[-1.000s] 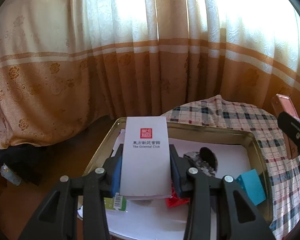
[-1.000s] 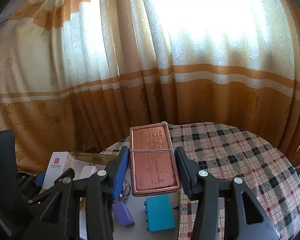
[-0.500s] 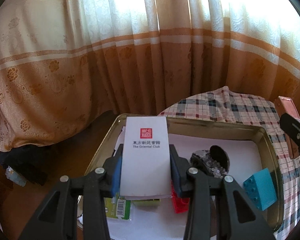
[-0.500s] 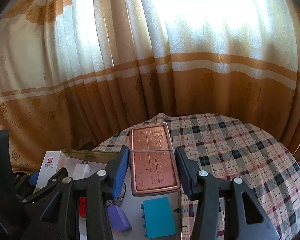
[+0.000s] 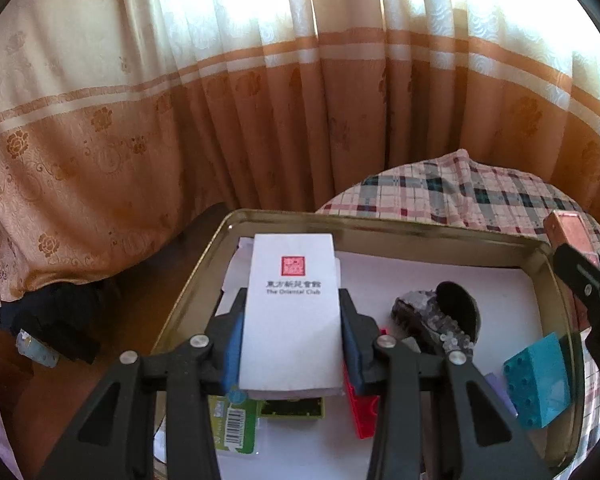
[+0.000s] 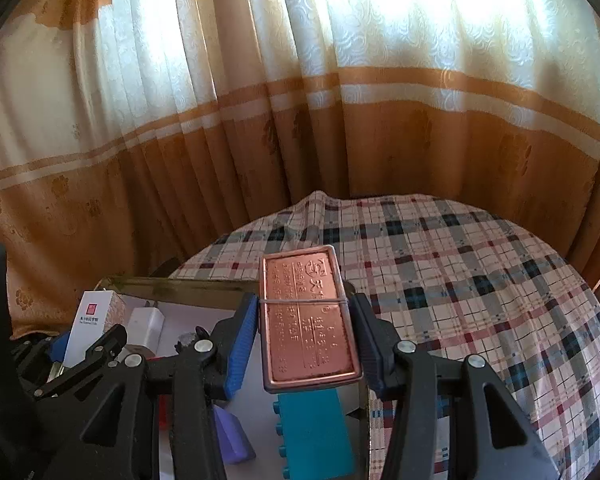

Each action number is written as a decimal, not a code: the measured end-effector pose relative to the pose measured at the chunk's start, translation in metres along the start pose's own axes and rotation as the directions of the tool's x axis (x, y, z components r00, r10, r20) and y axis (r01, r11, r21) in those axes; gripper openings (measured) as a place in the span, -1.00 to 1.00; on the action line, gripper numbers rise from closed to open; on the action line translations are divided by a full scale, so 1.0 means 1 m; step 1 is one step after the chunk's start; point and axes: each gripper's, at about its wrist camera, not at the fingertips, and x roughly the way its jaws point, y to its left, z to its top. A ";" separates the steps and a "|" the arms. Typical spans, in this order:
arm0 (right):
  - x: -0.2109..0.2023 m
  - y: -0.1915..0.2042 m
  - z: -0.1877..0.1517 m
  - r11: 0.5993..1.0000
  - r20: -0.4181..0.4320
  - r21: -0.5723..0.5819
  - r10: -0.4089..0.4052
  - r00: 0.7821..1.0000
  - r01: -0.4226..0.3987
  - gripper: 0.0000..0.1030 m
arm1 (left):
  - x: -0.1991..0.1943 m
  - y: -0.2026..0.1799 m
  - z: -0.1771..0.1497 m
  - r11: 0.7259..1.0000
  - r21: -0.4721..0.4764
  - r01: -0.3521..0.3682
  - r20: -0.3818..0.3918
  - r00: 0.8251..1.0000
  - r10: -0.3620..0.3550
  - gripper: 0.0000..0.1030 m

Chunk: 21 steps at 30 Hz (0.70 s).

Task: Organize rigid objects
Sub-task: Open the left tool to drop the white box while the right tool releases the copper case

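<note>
Crowded tin tray (image 5: 400, 229); bare plaid cloth (image 6: 480, 264)

Curtain, checked cloth and dark floor clutter

A cream and orange curtain (image 5: 204, 92) with a floral pattern fills the upper half of both views, sunlit at the top; a plaid tablecloth (image 6: 460, 264) in white, red and dark blue spreads across the lower right of the right wrist view, rumpled where it meets the curtain; at the lower left of the left wrist view a dark bundle (image 5: 56, 320) lies under the curtain hem
</note>
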 end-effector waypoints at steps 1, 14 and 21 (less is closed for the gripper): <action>0.002 0.000 0.000 1.000 -0.007 0.004 0.002 1.000 -0.002 -0.03 | 0.001 -0.001 0.000 1.000 0.002 0.000 -0.001 1.000 0.000 -0.22; 0.022 0.001 -0.001 1.000 -0.088 0.026 0.012 0.996 -0.009 -0.02 | 0.019 -0.025 0.005 0.995 0.101 0.002 -0.050 0.999 0.003 -0.21; 0.032 0.001 -0.007 0.996 -0.140 0.055 0.078 0.987 -0.071 0.41 | 0.013 -0.024 0.003 0.997 0.074 -0.010 -0.040 0.999 0.013 0.99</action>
